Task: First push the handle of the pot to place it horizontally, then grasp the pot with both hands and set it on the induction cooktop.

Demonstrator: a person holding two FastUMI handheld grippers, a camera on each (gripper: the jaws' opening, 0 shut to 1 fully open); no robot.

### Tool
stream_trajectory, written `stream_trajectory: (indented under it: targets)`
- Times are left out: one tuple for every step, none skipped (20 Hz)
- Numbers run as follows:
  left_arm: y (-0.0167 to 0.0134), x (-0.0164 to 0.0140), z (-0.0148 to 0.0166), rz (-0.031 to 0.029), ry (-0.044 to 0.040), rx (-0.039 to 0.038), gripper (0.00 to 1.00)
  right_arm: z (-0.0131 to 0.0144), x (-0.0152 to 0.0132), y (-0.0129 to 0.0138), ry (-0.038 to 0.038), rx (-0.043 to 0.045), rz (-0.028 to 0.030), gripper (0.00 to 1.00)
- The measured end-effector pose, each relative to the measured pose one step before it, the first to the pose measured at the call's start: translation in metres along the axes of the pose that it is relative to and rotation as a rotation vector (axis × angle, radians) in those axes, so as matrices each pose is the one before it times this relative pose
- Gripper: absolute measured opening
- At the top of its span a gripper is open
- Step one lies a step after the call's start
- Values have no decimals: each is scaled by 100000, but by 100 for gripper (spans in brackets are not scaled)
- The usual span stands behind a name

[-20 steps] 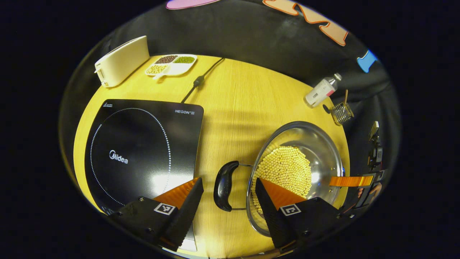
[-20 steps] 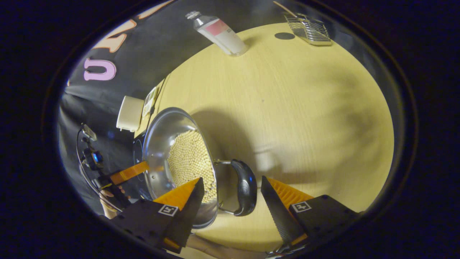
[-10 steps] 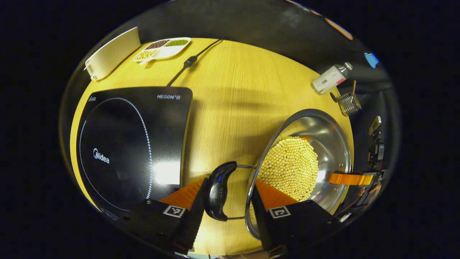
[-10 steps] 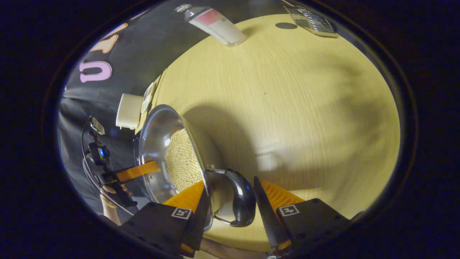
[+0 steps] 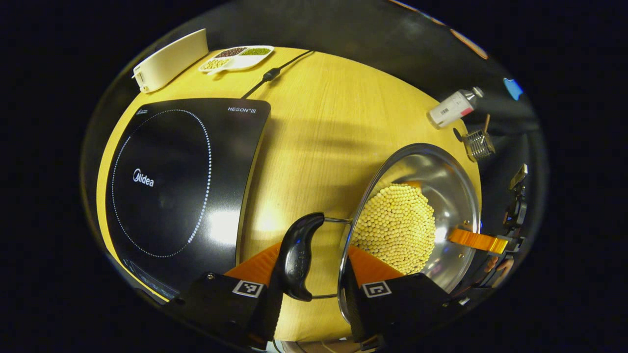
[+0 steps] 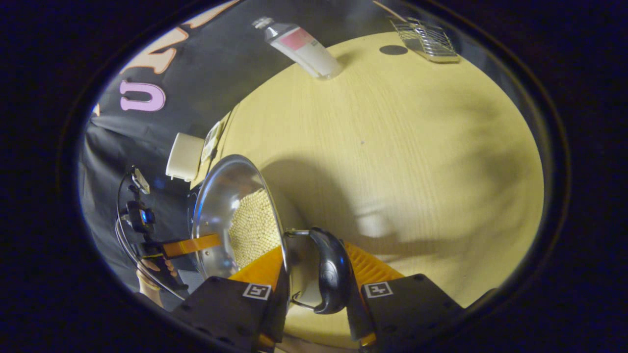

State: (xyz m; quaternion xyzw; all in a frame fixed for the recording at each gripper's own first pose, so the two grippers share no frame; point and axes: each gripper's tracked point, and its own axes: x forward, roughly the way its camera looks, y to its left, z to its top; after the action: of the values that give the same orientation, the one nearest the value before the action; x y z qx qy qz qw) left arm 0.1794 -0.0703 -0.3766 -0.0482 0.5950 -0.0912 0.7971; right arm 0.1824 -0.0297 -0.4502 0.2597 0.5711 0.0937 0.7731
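Observation:
A steel pot (image 5: 441,181) holding pale yellow beans (image 5: 397,225) stands on the wooden table (image 5: 319,132), right of the black induction cooktop (image 5: 186,176). Its near black handle (image 5: 299,255) lies level. My left gripper (image 5: 314,250) is closed, one finger against that handle's outer side and the other inside the pot's rim. The right gripper (image 5: 473,240) shows at the pot's far side. In the right gripper view the pot (image 6: 221,191) sits at the left. My right gripper (image 6: 314,247) clamps the other black handle (image 6: 333,274) against the pot wall. The left gripper (image 6: 191,242) shows across the pot.
At the table's back left stand a cream appliance (image 5: 169,59) and a divided dish of beans (image 5: 238,56), with the cooktop's cord (image 5: 274,73) beside them. A bottle (image 5: 454,105) and a small wire basket (image 5: 478,144) sit at the right edge. A hand (image 6: 157,269) holds the left gripper.
Both grippers moved in over the pot's handles and closed: a second ago each stood wide open short of its handle, now each has a finger on the handle and one inside the rim.

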Motion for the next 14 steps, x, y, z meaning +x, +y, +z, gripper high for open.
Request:
stream_trajectory:
  targets:
    - [-239,-414,-149,-189,-1235,460,59,-139,-113,64,-317,-640,523,54]
    - [-204,-531,-174,-222,-420,823,59,-23,-305,81,-210,-669,241,54]
    - [-134,-453,-173,-93,-475,484,59,-246,-381,-84,-89,-565,444,54]
    - [-115,-549,-230,-300,-90,142,59,-245,-521,-101,213,-453,178,54]
    - [-34,-669,-360,-161,130,-157,60,-219,-231,197,-249,-321,283,54]
    - [142,-387,-283,-175,436,-353,58,-355,-271,202,24,-841,260,54]
    - [138,-798,-503,-101,332,-777,58,-187,-692,147,157,-476,195,54]
    - [203,-713,-426,17,368,-777,58,-83,-20,290,278,-70,35,48]
    - [277,-714,-556,172,503,-644,58,-316,441,284,-18,-270,113,48]
    - [320,-701,-440,211,391,-202,58,-66,163,230,-110,-191,149,48]
    - [376,-546,-322,234,49,41,59,-199,2,410,53,325,94,48]
    - [383,-674,-307,130,-53,307,59,-259,2,386,137,101,175,48]
    - [441,-641,-190,-23,-681,673,59,-161,-129,288,372,263,261,48]
    - [481,-675,-2,43,-806,831,59,-142,60,319,159,132,215,48]
